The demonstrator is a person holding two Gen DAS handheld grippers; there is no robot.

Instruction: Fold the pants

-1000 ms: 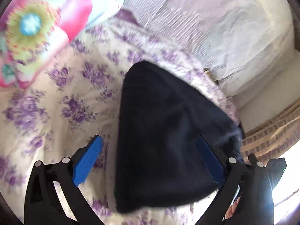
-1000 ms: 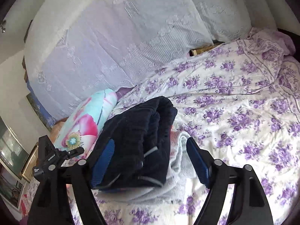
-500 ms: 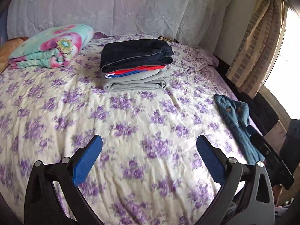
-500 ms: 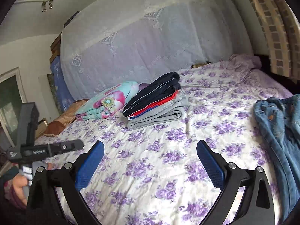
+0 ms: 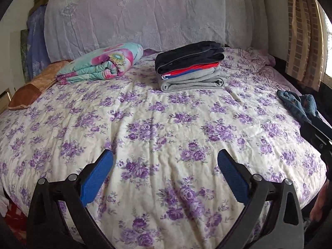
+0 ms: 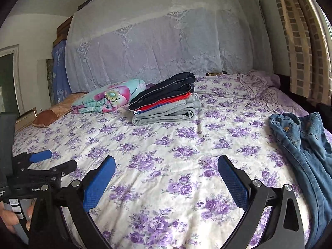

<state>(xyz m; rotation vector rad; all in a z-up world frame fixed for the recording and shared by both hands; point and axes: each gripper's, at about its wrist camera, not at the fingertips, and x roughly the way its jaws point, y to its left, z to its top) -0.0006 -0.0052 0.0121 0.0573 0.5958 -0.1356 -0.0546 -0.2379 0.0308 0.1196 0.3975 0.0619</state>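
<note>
A stack of folded pants (image 5: 189,66) (image 6: 166,99) lies at the far middle of the bed, dark navy on top, red and blue under it, grey at the bottom. Unfolded blue jeans (image 6: 305,145) (image 5: 298,103) lie crumpled along the bed's right edge. My left gripper (image 5: 165,170) hovers open over the near bedspread with nothing between its blue pads. My right gripper (image 6: 166,174) also stands open and empty, with the jeans off to its right. The left gripper (image 6: 39,164) also shows at the left edge of the right wrist view, held by a hand (image 6: 10,217).
The bed (image 5: 166,128) has a white spread with purple flowers. A rolled floral blanket (image 5: 103,64) and a brown pillow (image 5: 35,85) lie at the far left. A lace-covered headboard (image 5: 145,16) stands behind, and a checked curtain (image 5: 305,31) hangs at the right.
Both grippers have drawn back from the folded stack, which was right between their fingers a second ago. The whole bed and the jeans have come into view. Both stay open.
</note>
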